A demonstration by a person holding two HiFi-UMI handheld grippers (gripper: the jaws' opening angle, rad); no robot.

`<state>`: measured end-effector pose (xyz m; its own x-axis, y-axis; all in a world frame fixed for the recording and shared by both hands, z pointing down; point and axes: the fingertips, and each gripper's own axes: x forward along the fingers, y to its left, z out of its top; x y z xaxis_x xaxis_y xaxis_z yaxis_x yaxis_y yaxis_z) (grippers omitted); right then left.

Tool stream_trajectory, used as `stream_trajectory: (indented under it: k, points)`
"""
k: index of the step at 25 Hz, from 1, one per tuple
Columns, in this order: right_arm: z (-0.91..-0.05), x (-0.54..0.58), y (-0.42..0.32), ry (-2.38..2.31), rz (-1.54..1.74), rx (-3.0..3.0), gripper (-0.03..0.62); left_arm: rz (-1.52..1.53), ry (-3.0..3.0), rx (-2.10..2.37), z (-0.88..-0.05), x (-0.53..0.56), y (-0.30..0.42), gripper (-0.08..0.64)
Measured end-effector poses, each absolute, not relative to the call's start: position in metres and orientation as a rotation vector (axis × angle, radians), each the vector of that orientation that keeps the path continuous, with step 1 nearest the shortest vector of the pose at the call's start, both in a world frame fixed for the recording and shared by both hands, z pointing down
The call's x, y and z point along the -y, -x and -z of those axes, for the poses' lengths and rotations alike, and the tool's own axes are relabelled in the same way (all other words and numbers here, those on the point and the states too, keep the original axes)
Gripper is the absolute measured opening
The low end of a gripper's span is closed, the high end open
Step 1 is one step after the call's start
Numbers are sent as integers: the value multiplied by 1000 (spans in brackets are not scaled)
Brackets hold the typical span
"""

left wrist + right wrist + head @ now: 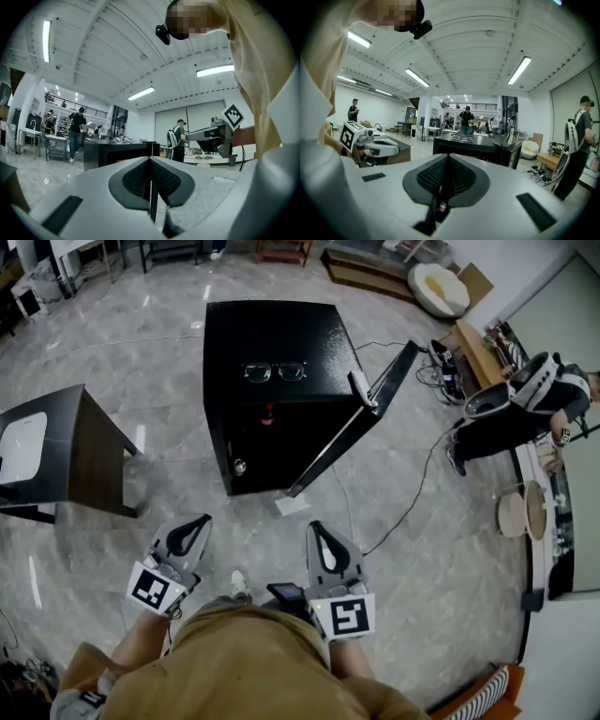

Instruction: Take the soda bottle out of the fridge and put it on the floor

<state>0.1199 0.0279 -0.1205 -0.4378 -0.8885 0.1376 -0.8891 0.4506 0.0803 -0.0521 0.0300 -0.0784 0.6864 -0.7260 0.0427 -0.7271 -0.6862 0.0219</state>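
A black mini fridge (272, 343) stands on the marble floor ahead of me, its door (356, 423) swung open to the right. In its dark inside a small red-capped bottle (268, 414) shows, with a silvery object (239, 466) lower down. A pair of glasses (275, 372) lies on the fridge top. My left gripper (201, 520) and right gripper (316, 527) are held side by side close to my body, well short of the fridge, both shut and empty. The left gripper view has shut jaws (150, 159) aimed at the fridge (117, 149). The right gripper view (447, 157) shows the same.
A dark side table (66, 451) stands at the left. A black cable (412, 493) runs over the floor from the fridge to the right, and a white sheet (292, 505) lies by the door's foot. A person (525, 399) bends over a bench at the right.
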Motion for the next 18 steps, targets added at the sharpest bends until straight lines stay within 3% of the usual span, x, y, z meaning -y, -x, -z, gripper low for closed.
stream_trajectory:
  k: [18]
  points:
    - [120,37,-122,-1278,49,2766,3,7,-2775,1468,94,4,13,2]
